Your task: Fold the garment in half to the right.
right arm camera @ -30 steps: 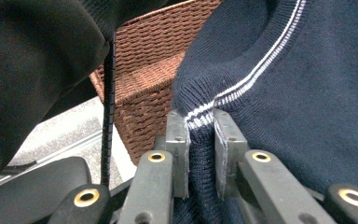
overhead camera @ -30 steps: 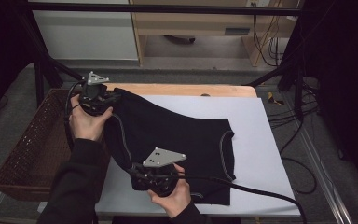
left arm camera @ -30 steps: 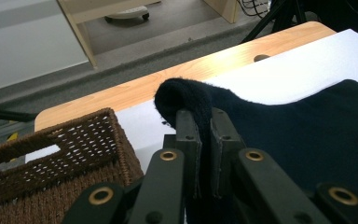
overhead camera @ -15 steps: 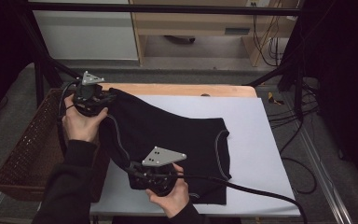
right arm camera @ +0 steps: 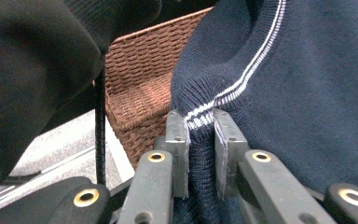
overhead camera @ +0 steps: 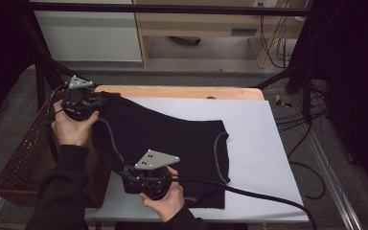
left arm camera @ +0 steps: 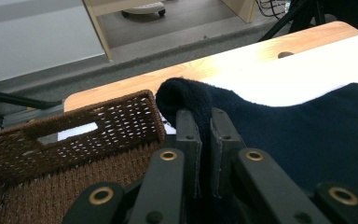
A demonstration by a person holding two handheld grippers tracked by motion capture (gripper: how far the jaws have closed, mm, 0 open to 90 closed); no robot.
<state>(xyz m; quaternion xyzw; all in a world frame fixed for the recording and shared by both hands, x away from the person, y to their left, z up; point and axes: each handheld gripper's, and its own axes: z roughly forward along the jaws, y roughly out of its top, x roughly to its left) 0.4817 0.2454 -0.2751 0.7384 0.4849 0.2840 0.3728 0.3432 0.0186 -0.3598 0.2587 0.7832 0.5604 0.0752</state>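
- My left gripper (overhead camera: 97, 99) is clamped on a bunched edge of the dark navy sweater (overhead camera: 172, 143), at the far-left corner of the table; in the left gripper view the cloth (left arm camera: 186, 93) sits pinched between the jaws.
- My right gripper (overhead camera: 130, 178) is clamped on the sweater's ribbed hem, near the table's front edge; in the right gripper view the white-striped trim (right arm camera: 200, 119) runs straight into the jaws.
- The sweater lies mostly flat on the white sheet (overhead camera: 263, 139) that covers the wooden table (overhead camera: 182, 92); its left part hangs between my two grippers, past the sheet's left edge.
- A brown wicker basket (overhead camera: 24, 163) stands just left of the table, below my left hand (overhead camera: 72, 129).
- The basket's rim (left arm camera: 98, 116) is close beside the left jaws, with a handle slot cut in it.
- Writing: I can read no label, brand or print on the sweater, basket or sheet.
- My dark sleeve (right arm camera: 32, 70) shows at the left of the right gripper view.
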